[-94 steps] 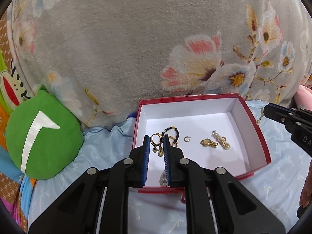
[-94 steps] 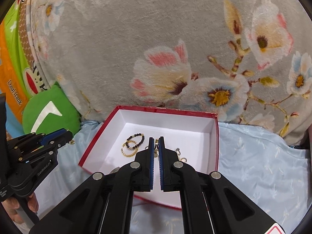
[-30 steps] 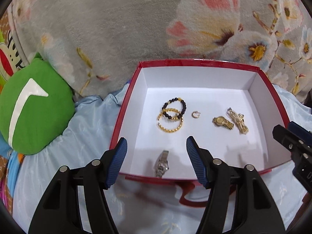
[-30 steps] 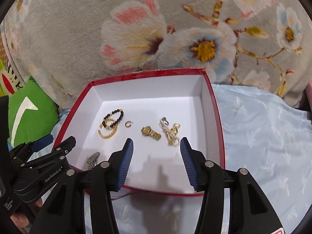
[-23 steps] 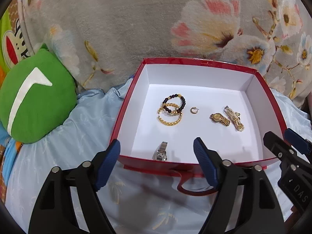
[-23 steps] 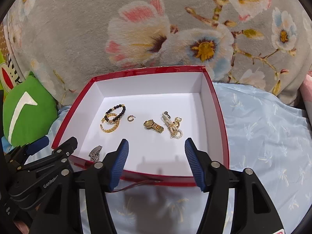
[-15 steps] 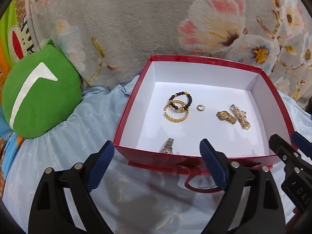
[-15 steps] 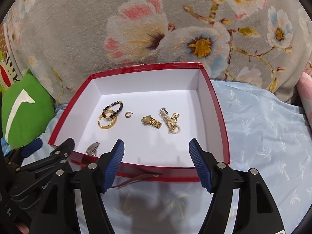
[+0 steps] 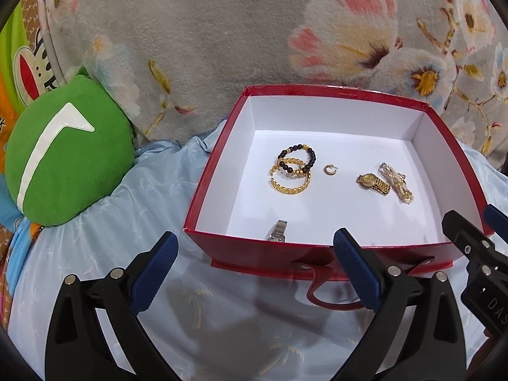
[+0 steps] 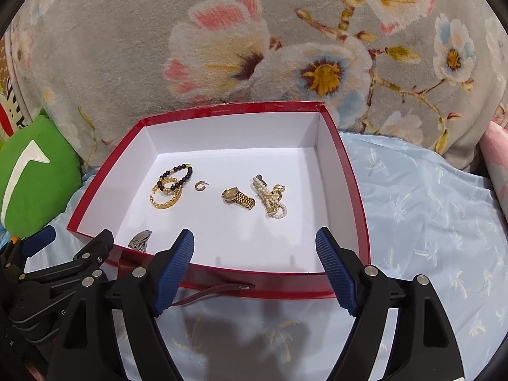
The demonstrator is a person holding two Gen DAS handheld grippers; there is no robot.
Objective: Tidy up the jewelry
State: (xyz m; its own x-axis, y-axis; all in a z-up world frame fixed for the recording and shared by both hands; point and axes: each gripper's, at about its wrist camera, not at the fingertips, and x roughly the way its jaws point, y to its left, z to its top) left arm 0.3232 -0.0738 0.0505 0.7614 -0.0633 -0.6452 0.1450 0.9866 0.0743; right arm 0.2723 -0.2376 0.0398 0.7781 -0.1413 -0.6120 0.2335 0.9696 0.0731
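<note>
A red box [image 9: 209, 171] [image 10: 352, 190] with a white inside sits on the pale blue bedsheet. In it lie a black bead bracelet [image 9: 297, 158] [image 10: 176, 174], a gold bangle [image 9: 289, 179] [image 10: 166, 197], a small ring [image 9: 330, 169] [image 10: 200, 186], a gold watch [image 9: 373, 183] [image 10: 238, 199], a pearl piece [image 9: 397, 183] [image 10: 270, 197] and a silver watch [image 9: 278, 230] [image 10: 139, 240] by the near wall. My left gripper [image 9: 254, 244] and right gripper [image 10: 254, 241] hover just in front of the box, jaws still opening wide, with nothing between them.
A green cushion [image 9: 63, 155] [image 10: 28, 174] lies left of the box. A grey floral blanket [image 9: 254, 31] rises behind it. A red strap handle [image 9: 333, 295] hangs from the box's near wall. The blue sheet [image 10: 428, 222] stretches to the right.
Both grippers let go of jewelry pieces into the box, opened wide and drew back from over the box to just before its near wall.
</note>
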